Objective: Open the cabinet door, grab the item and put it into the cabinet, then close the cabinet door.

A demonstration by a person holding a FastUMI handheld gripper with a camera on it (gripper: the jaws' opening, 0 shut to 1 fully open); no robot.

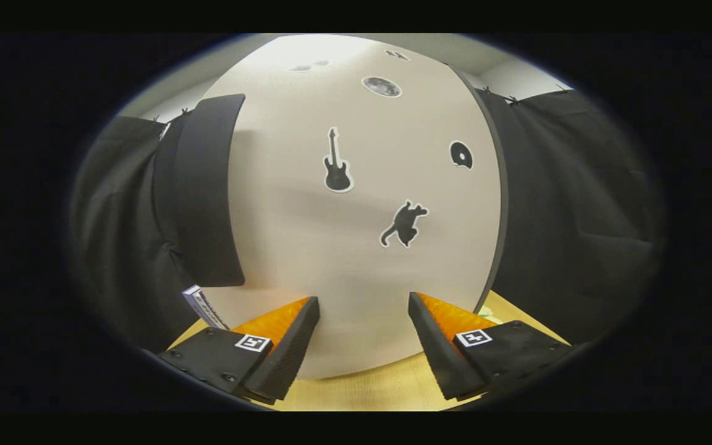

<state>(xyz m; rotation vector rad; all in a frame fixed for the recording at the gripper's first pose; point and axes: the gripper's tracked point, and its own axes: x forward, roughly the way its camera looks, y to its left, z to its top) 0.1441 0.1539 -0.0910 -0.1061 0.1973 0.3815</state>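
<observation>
The cabinet door (356,247) is a pale panel with black stickers on it: a guitar (337,162), a cat (404,224) and a moon (381,86). It stands very close, just ahead of my fingers. A tall black bar (204,185), like a handle, runs along the door's left edge. Below that bar, left of my left finger, a small striped box (203,306) stands on the wooden table (362,392). My gripper (362,304) is open, with its tips near the door's lower face and nothing between the fingers. I cannot tell whether the door is fully closed.
Black cloth (578,204) hangs on both sides of the cabinet. The door's dark right edge (502,204) curves down to the table. A strip of table shows under the fingers.
</observation>
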